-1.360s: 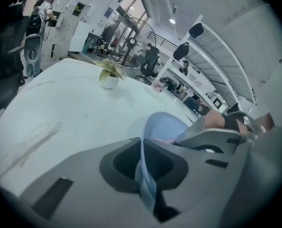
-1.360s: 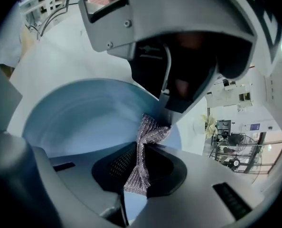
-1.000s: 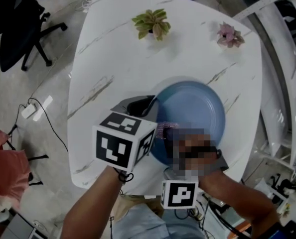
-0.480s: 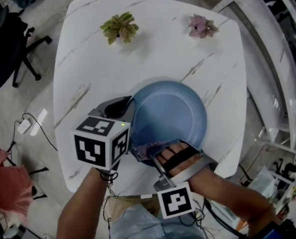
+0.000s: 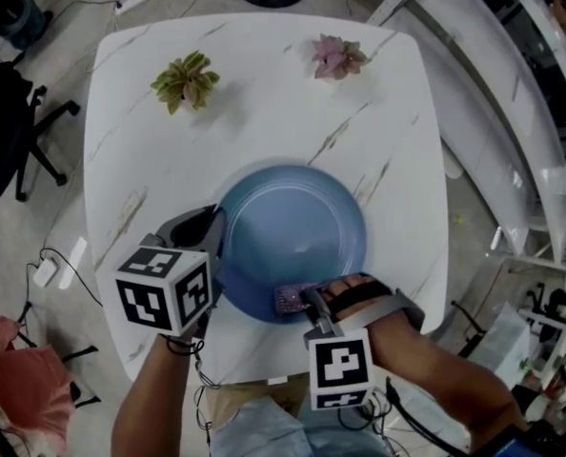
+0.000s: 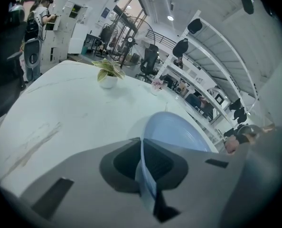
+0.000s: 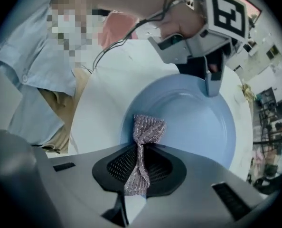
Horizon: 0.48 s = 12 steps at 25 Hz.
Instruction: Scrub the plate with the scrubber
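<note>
A blue plate point(image 5: 297, 231) lies on the white marble table point(image 5: 264, 112). My left gripper point(image 5: 214, 248) is shut on the plate's left rim; in the left gripper view the rim point(image 6: 143, 175) runs between the closed jaws and the blue plate point(image 6: 172, 132) spreads beyond. My right gripper point(image 5: 300, 301) is shut on a glittery purple scrubber point(image 5: 289, 300), which rests on the plate's near rim. The right gripper view shows the scrubber point(image 7: 145, 141) pinched between the jaws, its free end on the plate point(image 7: 193, 122), with the left gripper point(image 7: 212, 82) across the plate.
Two small potted plants stand at the table's far side, a green one point(image 5: 185, 79) and a pink one point(image 5: 337, 57). An office chair point(image 5: 7, 141) is left of the table, white shelving point(image 5: 512, 112) on the right. My body is close to the near table edge.
The scrubber has slid along the plate's near rim, from the left part toward the middle. The left gripper keeps its hold on the rim. The head view shifted, so the table sits further left.
</note>
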Motion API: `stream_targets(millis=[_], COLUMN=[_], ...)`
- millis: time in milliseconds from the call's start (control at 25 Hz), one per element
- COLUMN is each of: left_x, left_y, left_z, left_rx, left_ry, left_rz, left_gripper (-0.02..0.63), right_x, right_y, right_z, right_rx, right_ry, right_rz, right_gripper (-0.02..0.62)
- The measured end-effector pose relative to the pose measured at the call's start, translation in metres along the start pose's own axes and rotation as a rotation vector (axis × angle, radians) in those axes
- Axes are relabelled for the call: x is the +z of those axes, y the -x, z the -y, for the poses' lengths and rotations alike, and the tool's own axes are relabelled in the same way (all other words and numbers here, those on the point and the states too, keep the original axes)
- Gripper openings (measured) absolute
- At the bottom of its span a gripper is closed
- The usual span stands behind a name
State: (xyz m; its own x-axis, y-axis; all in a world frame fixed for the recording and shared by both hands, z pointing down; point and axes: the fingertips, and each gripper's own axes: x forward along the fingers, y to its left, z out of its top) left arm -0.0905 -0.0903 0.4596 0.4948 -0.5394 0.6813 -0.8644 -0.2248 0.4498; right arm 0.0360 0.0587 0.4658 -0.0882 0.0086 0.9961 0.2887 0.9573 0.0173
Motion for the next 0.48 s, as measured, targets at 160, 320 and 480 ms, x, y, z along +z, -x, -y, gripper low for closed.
stream_targets(millis=[160,320,480], left_x=[-0.002,-0.003,-0.003], left_y=[0.001,0.002,0.001], left_z=[0.0,-0.001,0.0], left_rx=[0.005,0.007,-0.003], left_ry=[0.003,0.018,0.026], left_rz=[0.002,0.0,-0.006], left_gripper=[0.015,0.015,0.015], right_x=[-0.021,-0.037,-0.057], right_y=[0.001,0.002,-0.001], right_z=[0.015,0.035,0.049], right_rx=[-0.04,-0.086,-0.139], right_ry=[-0.23,-0.428,-0.527], right_rz=[-0.041,-0.057,-0.102], right_gripper=[0.064,0.066,0.066])
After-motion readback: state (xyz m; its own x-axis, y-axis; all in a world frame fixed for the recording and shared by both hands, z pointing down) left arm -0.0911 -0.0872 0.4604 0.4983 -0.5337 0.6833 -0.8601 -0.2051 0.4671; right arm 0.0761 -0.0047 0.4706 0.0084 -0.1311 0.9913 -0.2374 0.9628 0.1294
